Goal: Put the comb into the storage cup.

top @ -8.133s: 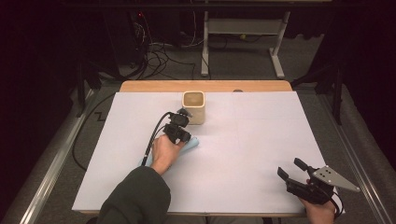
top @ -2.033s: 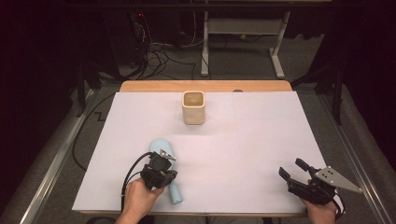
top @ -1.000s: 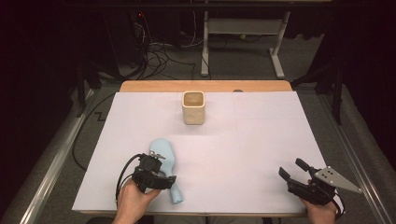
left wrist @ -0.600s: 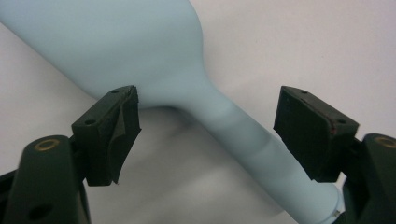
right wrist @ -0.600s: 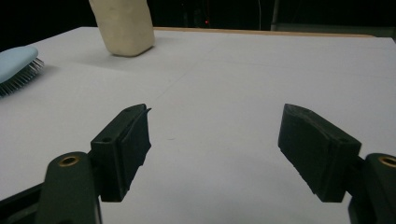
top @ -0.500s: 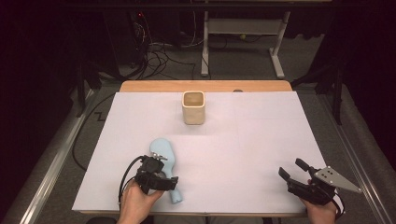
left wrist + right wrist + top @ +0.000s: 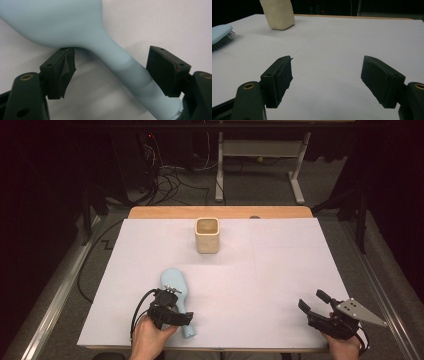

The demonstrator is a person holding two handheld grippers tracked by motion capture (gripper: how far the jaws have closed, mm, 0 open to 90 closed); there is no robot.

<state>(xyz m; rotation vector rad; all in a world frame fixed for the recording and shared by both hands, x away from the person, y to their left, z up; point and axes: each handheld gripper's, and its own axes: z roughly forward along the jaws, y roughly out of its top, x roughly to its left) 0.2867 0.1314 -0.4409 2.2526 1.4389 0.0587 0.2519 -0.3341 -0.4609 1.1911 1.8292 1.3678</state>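
Lying flat near the table's front-left edge, the brush is sitting with its handle between the jaws of the left gripper, which have just been opening and are now standing wide, off the handle, probably to release it. The right gripper is resting by the front-right corner with jaws apart and nothing between them. The cup is standing near the back edge, leaving open room all across the middle.

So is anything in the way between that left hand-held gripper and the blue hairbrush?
Nothing visible: the left hand-held gripper is open, with the blue hairbrush handle lying between its jaws on the white table.
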